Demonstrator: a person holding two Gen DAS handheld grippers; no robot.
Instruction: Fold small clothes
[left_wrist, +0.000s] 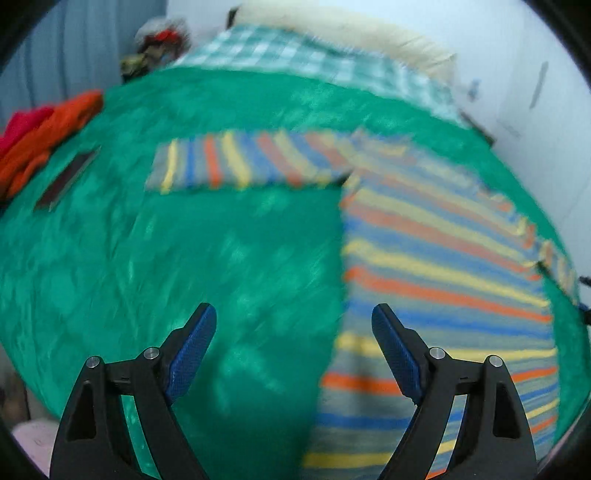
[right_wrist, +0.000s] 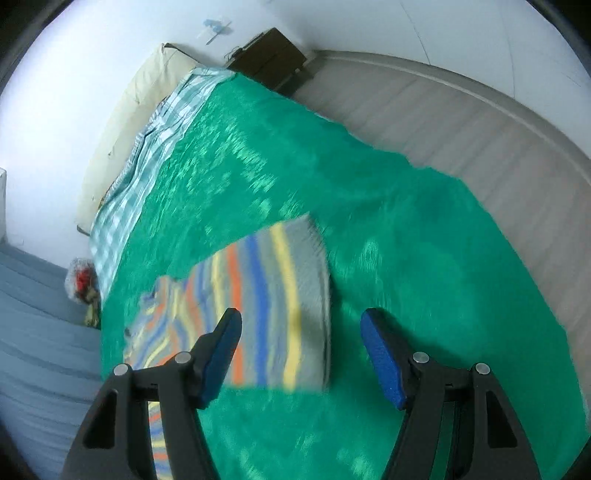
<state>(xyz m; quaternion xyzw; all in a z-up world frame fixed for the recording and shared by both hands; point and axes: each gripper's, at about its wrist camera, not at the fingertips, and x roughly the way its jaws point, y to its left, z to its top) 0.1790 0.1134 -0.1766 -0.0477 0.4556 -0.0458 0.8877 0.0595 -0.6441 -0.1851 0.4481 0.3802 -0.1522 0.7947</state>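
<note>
A grey shirt with orange, yellow and blue stripes (left_wrist: 436, 266) lies flat on the green bedspread (left_wrist: 184, 240). One sleeve (left_wrist: 243, 162) stretches out to the left. My left gripper (left_wrist: 293, 317) is open and empty, above the shirt's left edge near the hem. In the right wrist view the shirt's other sleeve (right_wrist: 269, 295) lies spread out below my right gripper (right_wrist: 301, 325), which is open and empty, above the sleeve's end. Both views are blurred.
Orange and red clothes (left_wrist: 40, 136) and a dark flat object (left_wrist: 66, 177) lie at the bed's left edge. A checked sheet (left_wrist: 295, 55) and cream pillow (left_wrist: 351, 29) are at the head. A dark nightstand (right_wrist: 269, 59) and pale floor (right_wrist: 461, 129) flank the bed.
</note>
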